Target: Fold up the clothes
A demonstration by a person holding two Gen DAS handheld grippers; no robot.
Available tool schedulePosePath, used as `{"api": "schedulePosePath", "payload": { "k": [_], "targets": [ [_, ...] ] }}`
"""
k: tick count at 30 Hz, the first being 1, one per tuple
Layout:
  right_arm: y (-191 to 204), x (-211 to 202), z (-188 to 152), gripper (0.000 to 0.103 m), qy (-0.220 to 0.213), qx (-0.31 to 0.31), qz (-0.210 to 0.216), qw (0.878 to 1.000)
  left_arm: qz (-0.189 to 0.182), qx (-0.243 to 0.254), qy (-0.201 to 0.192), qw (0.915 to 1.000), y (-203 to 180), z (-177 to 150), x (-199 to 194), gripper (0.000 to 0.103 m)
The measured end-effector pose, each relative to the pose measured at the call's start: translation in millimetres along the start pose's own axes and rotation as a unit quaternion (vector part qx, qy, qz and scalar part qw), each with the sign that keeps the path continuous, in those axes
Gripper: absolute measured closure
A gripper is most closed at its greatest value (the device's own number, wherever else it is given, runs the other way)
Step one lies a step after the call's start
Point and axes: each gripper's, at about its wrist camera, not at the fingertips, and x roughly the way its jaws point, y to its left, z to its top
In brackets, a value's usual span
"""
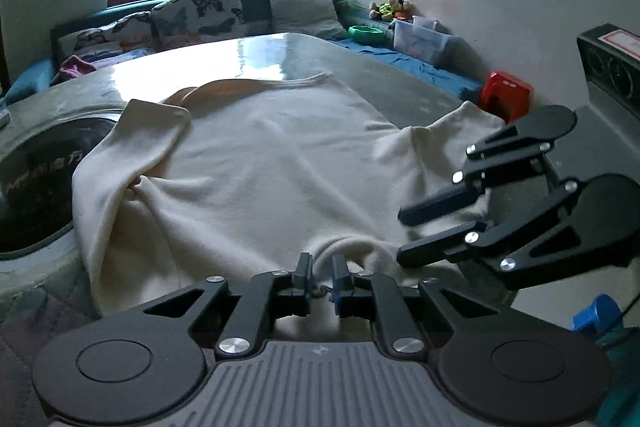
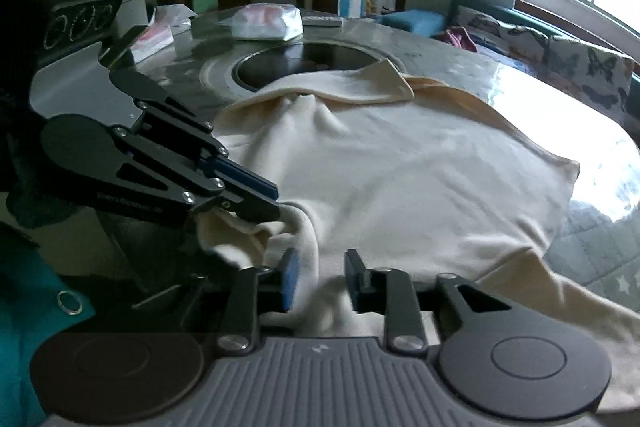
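Observation:
A cream garment (image 1: pixel 272 163) lies spread flat over the round glass-topped table (image 1: pixel 224 55), one sleeve folded in at the far left. My left gripper (image 1: pixel 321 267) is at the garment's near edge, its jaws nearly together and pinching a raised fold of the cloth. From the right wrist view the same gripper (image 2: pixel 277 203) holds the cream garment (image 2: pixel 400 179) at its tips. My right gripper (image 2: pixel 322 267) stands open at the near edge, with cloth lying loose between its fingers. It shows at the right (image 1: pixel 401 238), fingers apart.
A dark round recess (image 2: pixel 304 61) sits in the middle of the table (image 2: pixel 520 87), partly under the garment. Tissue packs (image 2: pixel 268 21) lie beyond it. A grey box with dials (image 1: pixel 608 67) is at the right. A sofa with butterfly cushions (image 1: pixel 200 11) and a red stool (image 1: pixel 506 93) stand behind.

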Motion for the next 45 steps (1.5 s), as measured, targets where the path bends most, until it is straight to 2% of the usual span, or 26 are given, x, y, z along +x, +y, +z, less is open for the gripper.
{"api": "schedulePosePath", "payload": {
  "k": [4,7,11,12,15,20,23,24,25,26,28,30,34,39,41,43,45],
  "targets": [
    [-21.2,-3.1,9.6,0.067,-0.019,0.029,-0.034,0.999,0.01,-0.014,-0.01,0.9998,8.0,12.3,3.0,0.091],
    [-42.7,7.2,11.3,0.065,-0.017,0.063,-0.059,0.996,0.038,-0.033,-0.02,0.9985,18.4,27.9,12.0,0.084],
    [-61.4,18.1,6.1,0.061,-0.004,0.103,-0.071,0.992,0.105,-0.032,-0.038,0.9932,31.9,49.4,23.3,0.059],
    [-62.2,18.3,4.8,0.058,-0.004,0.104,-0.07,0.992,0.122,-0.028,-0.04,0.9914,34.5,54.4,27.1,0.057],
    [-62.3,19.9,4.2,0.056,-0.006,0.106,-0.066,0.992,0.165,-0.008,-0.036,0.9856,43.9,66.2,46.2,0.055],
    [-63.3,26.6,3.8,0.051,-0.002,0.104,-0.062,0.993,0.197,-0.004,-0.002,0.9805,59.9,71.5,82.0,0.054],
    [-64.2,27.5,4.3,0.048,-0.001,0.103,-0.058,0.993,0.199,-0.009,-0.01,0.9799,67.8,71.2,86.9,0.054],
    [-64.4,28.0,4.5,0.047,-0.001,0.103,-0.058,0.993,0.197,-0.011,-0.01,0.9803,70.3,71.7,87.0,0.059],
    [-64.6,28.4,4.7,0.047,0.0,0.103,-0.057,0.993,0.195,-0.013,-0.01,0.9806,72.8,72.1,87.1,0.067],
    [-64.9,28.6,4.5,0.047,0.0,0.102,-0.057,0.993,0.193,-0.014,-0.011,0.981,75.3,72.6,87.3,0.08],
    [-65.1,28.8,4.3,0.046,-0.001,0.1,-0.058,0.993,0.19,-0.03,-0.016,0.9812,82.7,71.9,82.7,0.095],
    [-64.8,29.1,4.6,0.046,-0.001,0.1,-0.059,0.993,0.195,-0.058,-0.03,0.9786,95.0,71.7,71.6,0.098],
    [-63.8,29.1,4.3,0.046,0.0,0.098,-0.06,0.993,0.214,-0.127,-0.071,0.9661,124.4,68.9,34.4,0.099],
    [-62.8,29.1,4.9,0.045,0.001,0.093,-0.064,0.994,0.254,-0.2,-0.117,0.939,155.6,46.2,-26.0,0.099],
    [-62.2,29.2,5.5,0.045,0.002,0.091,-0.065,0.994,0.271,-0.227,-0.129,0.9264,163.3,30.7,-50.0,0.099],
    [-61.6,29.5,6.6,0.045,0.004,0.087,-0.068,0.994,0.282,-0.247,-0.135,0.9172,169.0,13.7,-67.8,0.099],
    [-59.9,29.9,9.2,0.045,0.006,0.079,-0.071,0.994,0.294,-0.265,-0.125,0.91,174.5,-4.1,-77.6,0.099]
  ]
}}
